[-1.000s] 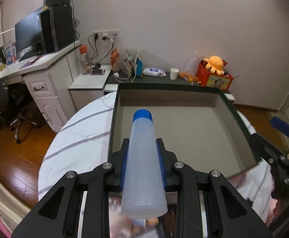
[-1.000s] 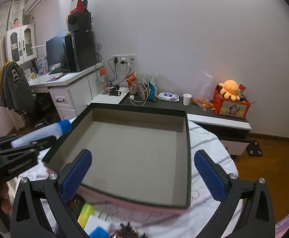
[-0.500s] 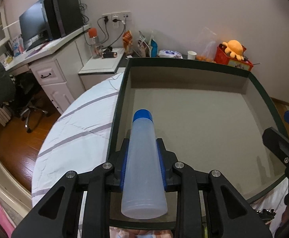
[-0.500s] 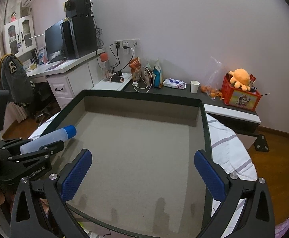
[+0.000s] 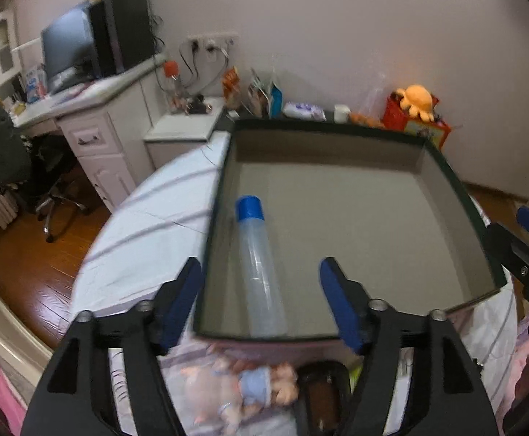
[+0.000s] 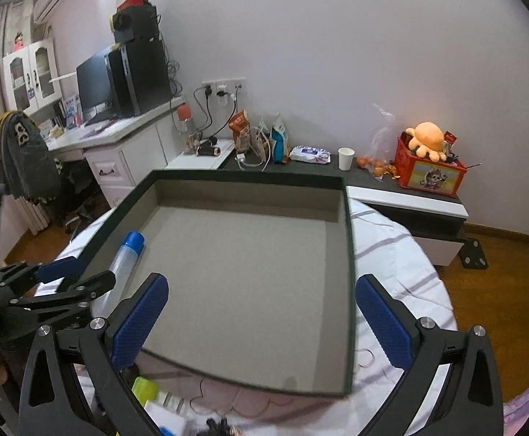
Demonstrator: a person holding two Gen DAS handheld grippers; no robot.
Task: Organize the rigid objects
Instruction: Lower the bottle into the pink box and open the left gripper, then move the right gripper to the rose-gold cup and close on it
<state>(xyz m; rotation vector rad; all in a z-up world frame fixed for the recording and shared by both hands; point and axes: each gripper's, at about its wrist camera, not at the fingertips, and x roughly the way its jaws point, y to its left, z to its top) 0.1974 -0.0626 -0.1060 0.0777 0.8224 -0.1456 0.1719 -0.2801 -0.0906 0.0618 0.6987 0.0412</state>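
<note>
L hand-held gripper (image 5: 260,299) jaws opening, R hand-held gripper (image 6: 262,321) wide

In the left wrist view a blurred doll (image 5: 242,387) and a dark object (image 5: 322,388) of unclear kind lie at 6 o'clock, partly behind the left gripper (image 5: 260,299), while the right wrist view's bottom edge cuts off a green item (image 6: 144,392).
</note>
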